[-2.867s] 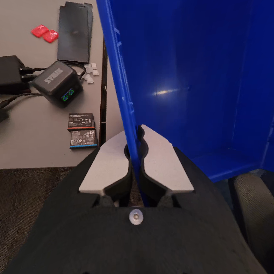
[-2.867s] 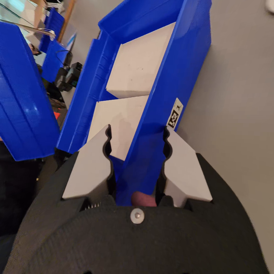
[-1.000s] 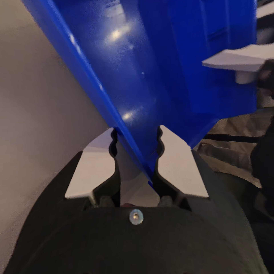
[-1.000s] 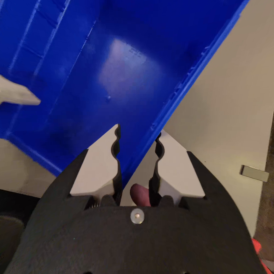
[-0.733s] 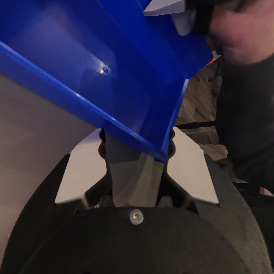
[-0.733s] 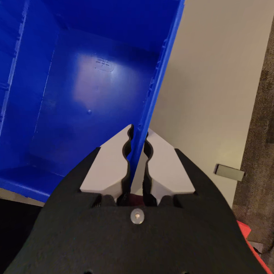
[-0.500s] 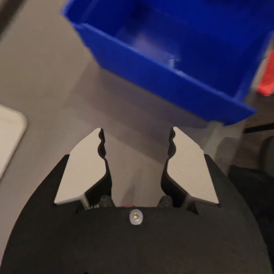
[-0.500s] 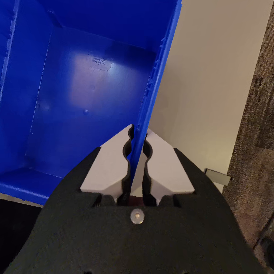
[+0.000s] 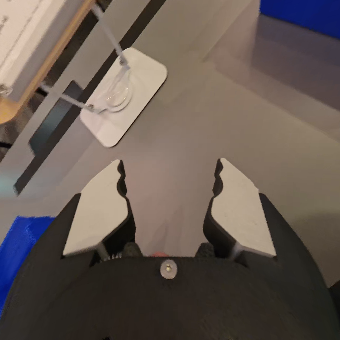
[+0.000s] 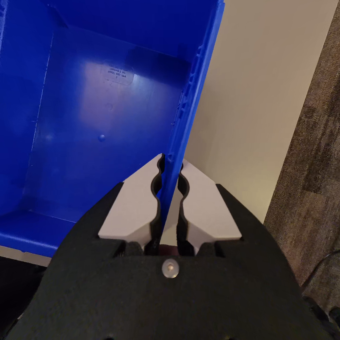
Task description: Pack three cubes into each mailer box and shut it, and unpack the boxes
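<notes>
An empty blue plastic bin (image 10: 95, 114) fills the right wrist view, standing on the pale table. My right gripper (image 10: 172, 161) is shut on the bin's right side wall, one finger inside and one outside. My left gripper (image 9: 169, 161) is open and empty above bare grey table. A strip of blue bin (image 9: 303, 16) shows at the top right of the left wrist view, and another blue bin part (image 9: 20, 244) at the lower left. No mailer boxes or cubes are in view.
A white rounded base plate with a clear stand (image 9: 123, 95) sits on the grey table (image 9: 220, 119) ahead and left of my left gripper. A dark gap (image 9: 55, 119) runs along the table's far edge. Brown carpet (image 10: 312, 147) lies past the table edge on the right.
My left gripper let go of the blue bin, opened, and swung away left over the table. My right gripper closed on the bin's side wall and holds it.
</notes>
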`<state>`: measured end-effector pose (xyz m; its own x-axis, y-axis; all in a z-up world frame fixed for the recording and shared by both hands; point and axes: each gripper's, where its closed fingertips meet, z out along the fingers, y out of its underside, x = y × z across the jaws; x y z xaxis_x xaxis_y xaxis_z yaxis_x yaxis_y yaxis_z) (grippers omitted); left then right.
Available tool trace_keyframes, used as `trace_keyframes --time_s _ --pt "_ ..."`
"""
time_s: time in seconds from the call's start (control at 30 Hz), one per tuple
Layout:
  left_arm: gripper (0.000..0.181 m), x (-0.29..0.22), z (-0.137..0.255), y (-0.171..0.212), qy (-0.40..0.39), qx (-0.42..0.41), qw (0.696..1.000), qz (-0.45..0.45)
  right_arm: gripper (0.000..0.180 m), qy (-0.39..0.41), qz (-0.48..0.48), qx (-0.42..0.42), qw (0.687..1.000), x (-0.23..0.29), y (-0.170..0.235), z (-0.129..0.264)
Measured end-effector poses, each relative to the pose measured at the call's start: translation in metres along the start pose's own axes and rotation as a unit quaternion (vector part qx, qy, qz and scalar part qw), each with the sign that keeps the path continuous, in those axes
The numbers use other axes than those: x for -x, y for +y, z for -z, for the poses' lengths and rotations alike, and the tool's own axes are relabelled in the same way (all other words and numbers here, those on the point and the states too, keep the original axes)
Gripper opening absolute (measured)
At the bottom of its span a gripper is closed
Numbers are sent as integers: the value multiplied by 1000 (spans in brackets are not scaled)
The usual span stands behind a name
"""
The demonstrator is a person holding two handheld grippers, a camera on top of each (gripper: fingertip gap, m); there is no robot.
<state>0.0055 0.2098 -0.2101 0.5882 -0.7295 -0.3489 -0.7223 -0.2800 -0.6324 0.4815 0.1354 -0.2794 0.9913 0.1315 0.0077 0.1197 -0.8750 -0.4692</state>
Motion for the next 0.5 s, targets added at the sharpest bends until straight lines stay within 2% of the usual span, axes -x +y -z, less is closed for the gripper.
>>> trace_keyframes --time_s 0.17,0.23,0.33,0.43,0.5 --pt "91 64 56 66 -76 16 995 56 22 35 14 -2 999 -6 -1 2" --pt "90 110 88 114 -130 43 986 99 22 34 13 1 999 -6 0 1" --pt "88 179 140 213 -206 121 955 176 20 33 12 4 999 -6 1 1" --pt "82 206 168 307 -188 196 923 272 18 26 7 3 1000 -5 1 1" --pt "68 205 166 338 -150 193 914 323 17 22 5 0 1000 -4 0 0"
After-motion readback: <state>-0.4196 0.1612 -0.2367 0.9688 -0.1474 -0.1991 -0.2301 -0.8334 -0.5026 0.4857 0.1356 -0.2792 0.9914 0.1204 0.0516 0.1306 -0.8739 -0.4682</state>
